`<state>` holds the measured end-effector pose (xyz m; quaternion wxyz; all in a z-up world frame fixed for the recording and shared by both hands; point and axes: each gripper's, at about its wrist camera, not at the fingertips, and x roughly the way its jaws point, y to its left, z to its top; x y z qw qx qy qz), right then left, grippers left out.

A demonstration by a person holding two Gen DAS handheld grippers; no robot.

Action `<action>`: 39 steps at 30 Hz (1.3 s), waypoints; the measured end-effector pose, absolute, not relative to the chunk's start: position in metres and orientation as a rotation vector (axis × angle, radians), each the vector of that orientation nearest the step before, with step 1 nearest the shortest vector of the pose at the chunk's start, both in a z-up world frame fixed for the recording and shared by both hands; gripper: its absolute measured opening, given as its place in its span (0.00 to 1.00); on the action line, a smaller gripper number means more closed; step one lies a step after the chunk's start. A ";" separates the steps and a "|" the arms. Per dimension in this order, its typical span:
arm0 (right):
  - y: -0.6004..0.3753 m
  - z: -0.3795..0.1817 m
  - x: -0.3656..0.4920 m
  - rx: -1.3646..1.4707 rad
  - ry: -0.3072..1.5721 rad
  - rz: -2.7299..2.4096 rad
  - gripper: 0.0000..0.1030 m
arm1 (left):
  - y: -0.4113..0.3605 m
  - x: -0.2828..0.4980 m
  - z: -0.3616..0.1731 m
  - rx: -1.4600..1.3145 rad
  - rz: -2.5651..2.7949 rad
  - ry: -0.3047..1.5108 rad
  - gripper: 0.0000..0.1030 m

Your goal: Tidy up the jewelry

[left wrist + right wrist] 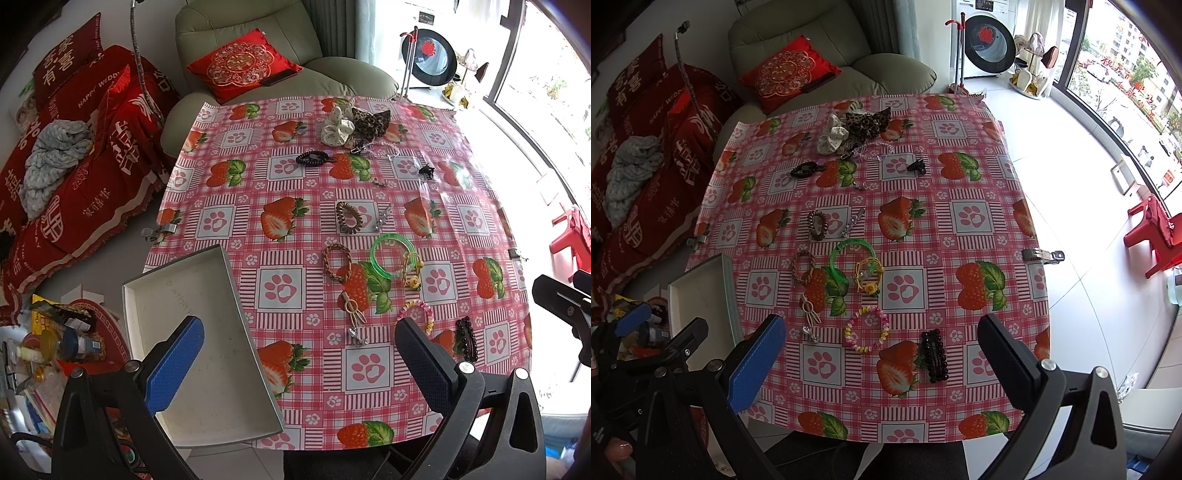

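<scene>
Left wrist view, white tray (207,354) holding nothing, left claw (299,365) spread above

Green armchair (258,59), bright window (1115,74)

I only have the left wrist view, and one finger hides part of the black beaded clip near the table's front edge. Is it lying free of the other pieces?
Observer: Yes. In the right wrist view the black beaded clip lies whole and alone, apart from the pastel bead bracelet.
Operator: Is the right gripper holding anything?
Observer: No, the right gripper is open and empty.
Operator: Is that bracelet a closed ring?
Observer: Yes, a full ring, flat on the tablecloth.
</scene>
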<state>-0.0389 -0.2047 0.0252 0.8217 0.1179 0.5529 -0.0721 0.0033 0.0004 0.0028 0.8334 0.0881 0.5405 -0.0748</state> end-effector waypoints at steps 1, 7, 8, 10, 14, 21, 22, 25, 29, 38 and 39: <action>-0.205 0.025 -0.039 0.251 1.177 -0.153 1.00 | 0.000 0.003 0.003 0.186 -0.159 1.145 1.00; -0.205 0.025 -0.039 0.251 1.177 -0.153 1.00 | 0.001 0.004 0.003 0.187 -0.159 1.145 1.00; -0.205 0.025 -0.039 0.251 1.177 -0.153 1.00 | 0.000 0.003 0.003 0.186 -0.159 1.146 1.00; -0.205 0.024 -0.039 0.251 1.177 -0.153 1.00 | 0.001 0.004 0.003 0.186 -0.158 1.147 1.00; -0.203 0.024 -0.038 0.251 1.178 -0.153 1.00 | 0.000 0.003 0.003 0.186 -0.159 1.146 1.00; -0.203 0.024 -0.038 0.251 1.177 -0.153 1.00 | 0.001 0.004 0.003 0.188 -0.160 1.147 1.00; -0.204 0.024 -0.038 0.250 1.178 -0.153 1.00 | 0.000 0.004 0.003 0.187 -0.160 1.147 1.00; -0.204 0.024 -0.038 0.251 1.178 -0.152 1.00 | 0.001 0.004 0.003 0.187 -0.159 1.148 1.00; -0.204 0.024 -0.038 0.251 1.179 -0.153 1.00 | 0.000 0.004 0.003 0.186 -0.159 1.147 1.00; -0.201 0.019 -0.037 0.255 1.186 -0.149 1.00 | 0.001 0.004 -0.002 0.184 -0.164 1.155 1.00; -0.201 0.018 -0.037 0.257 1.188 -0.149 1.00 | 0.001 0.004 -0.004 0.185 -0.163 1.157 1.00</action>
